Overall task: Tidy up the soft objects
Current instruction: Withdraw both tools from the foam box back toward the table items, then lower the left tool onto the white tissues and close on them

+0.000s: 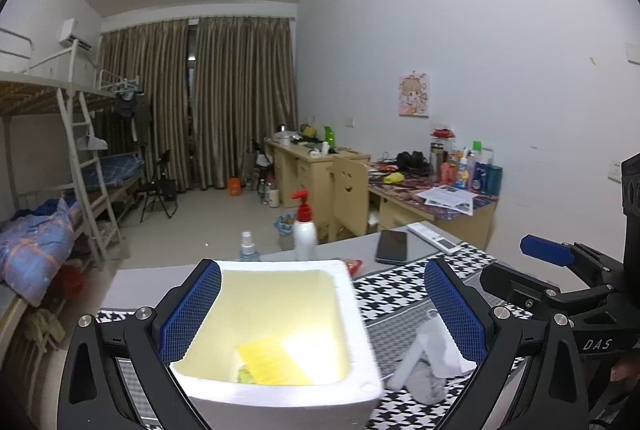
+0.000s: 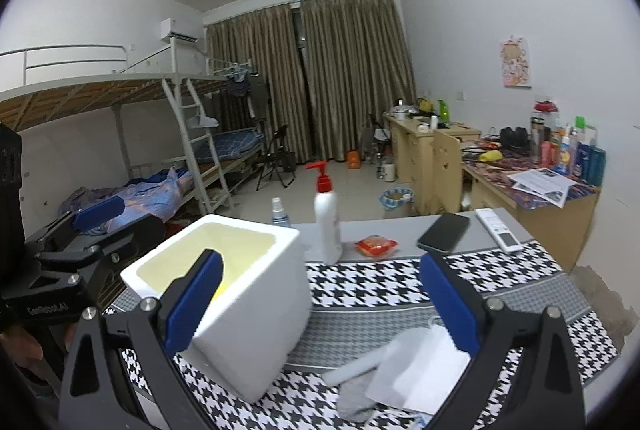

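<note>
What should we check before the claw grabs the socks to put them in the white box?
1. Right claw open: ok.
2. Right claw empty: ok.
3. Socks lie loose on the checked cloth, low between its fingers: ok.
4. White box upright, top open: ok.
5. Room left in the box beside the yellow cloth: ok.
6. Left claw gripping the box: cannot tell.

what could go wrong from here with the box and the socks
1. The white foam box looks tilted near the table's left edge; a nudge from the open left gripper might tip it off.
2. The pale socks lie between the right gripper's open pads, overlapping loosely, so a grasp may catch only one piece.
</note>
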The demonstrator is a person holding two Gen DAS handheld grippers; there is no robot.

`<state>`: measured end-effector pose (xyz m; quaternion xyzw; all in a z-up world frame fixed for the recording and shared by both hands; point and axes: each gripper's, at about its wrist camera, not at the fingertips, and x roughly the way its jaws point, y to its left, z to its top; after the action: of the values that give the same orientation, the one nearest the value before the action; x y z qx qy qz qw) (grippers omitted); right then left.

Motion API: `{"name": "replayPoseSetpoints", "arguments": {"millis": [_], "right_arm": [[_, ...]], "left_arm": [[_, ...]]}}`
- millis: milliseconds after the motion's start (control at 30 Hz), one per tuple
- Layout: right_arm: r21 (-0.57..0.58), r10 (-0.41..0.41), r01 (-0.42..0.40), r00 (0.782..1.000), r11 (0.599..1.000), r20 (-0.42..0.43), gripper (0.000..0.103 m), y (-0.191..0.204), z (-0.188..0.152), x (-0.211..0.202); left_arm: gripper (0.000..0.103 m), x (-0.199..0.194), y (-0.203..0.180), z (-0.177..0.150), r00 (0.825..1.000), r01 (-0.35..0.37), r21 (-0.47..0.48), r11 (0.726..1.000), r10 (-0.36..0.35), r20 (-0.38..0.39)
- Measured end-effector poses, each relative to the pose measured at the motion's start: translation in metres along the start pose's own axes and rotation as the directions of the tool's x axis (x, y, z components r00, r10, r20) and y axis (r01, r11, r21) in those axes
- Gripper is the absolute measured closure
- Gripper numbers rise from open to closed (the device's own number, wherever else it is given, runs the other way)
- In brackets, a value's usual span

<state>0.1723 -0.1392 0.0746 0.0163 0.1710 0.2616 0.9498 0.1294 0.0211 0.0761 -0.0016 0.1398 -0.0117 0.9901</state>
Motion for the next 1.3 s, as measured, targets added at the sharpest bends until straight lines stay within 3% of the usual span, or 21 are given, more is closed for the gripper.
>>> {"name": "replayPoseSetpoints", "arguments": {"millis": [700, 1300], "right_arm": [[0.062, -0.155, 0.155, 0.988, 0.986, -0.003, 0.003, -0.058, -0.014, -0.042], [0.104, -0.267, 0.272, 0.962, 0.957, -0.055, 0.003, -0.103, -0.037, -0.060]], "left_arm": [[0.001, 0.013, -0.064, -0.002, 0.989, 0.148, 0.033, 0.988, -0.147, -0.034], [0.001, 0.043, -0.111, -0.023, 0.966, 0.227, 0.041, 0.973, -0.220, -0.133]]}}
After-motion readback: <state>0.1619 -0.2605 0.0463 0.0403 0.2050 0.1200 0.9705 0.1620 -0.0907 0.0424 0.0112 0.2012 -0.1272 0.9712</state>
